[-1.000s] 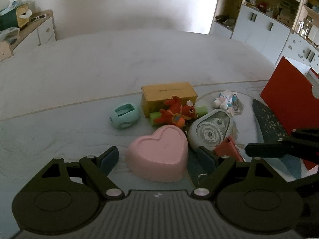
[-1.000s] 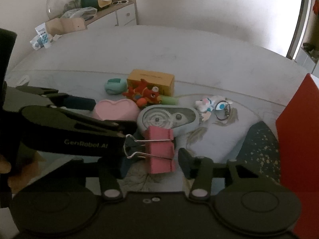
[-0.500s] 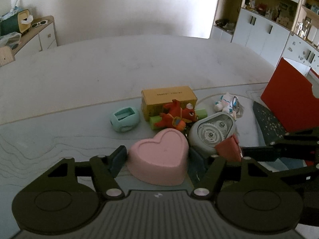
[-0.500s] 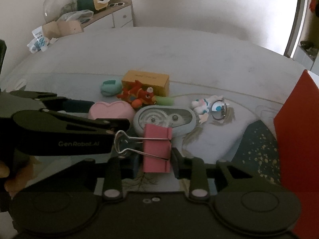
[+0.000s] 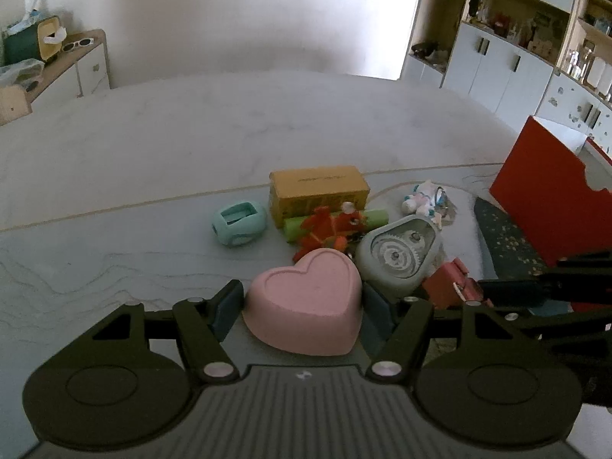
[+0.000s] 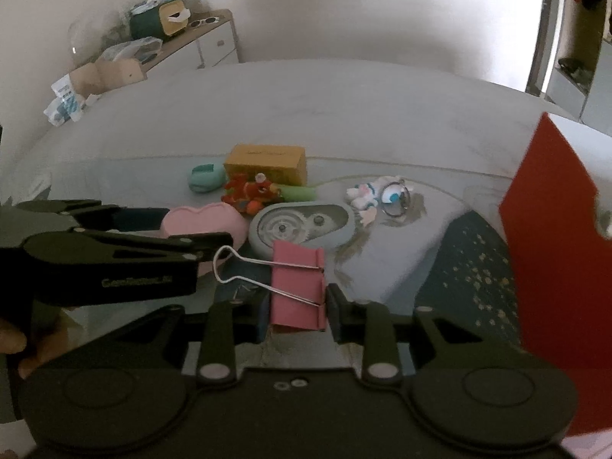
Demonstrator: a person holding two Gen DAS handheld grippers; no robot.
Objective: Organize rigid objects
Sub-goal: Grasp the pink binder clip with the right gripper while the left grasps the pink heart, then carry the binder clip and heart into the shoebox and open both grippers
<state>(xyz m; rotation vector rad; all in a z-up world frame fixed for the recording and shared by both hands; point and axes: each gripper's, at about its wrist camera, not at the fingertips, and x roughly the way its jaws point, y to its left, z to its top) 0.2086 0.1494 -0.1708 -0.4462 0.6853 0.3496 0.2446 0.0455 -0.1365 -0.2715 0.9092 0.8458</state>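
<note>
left tool [image 5: 302, 304]: black linkages, silver screws, teal pads | right tool [image 6: 296, 308]: same, ribbed grey housing

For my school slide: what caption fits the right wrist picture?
Right gripper fingers squeeze a pink binder clip.

Looks like someone's living room at home. There's a wall of white cabinets [image 5: 493, 65] with open wooden shelves full of jars and knick-knacks, a low sideboard [image 6: 202, 44] holding a tissue box [image 6: 158, 19] and sunglasses [image 6: 204, 21], plus a big marble-look table [image 5: 229, 122] scattered with small toys.
</note>
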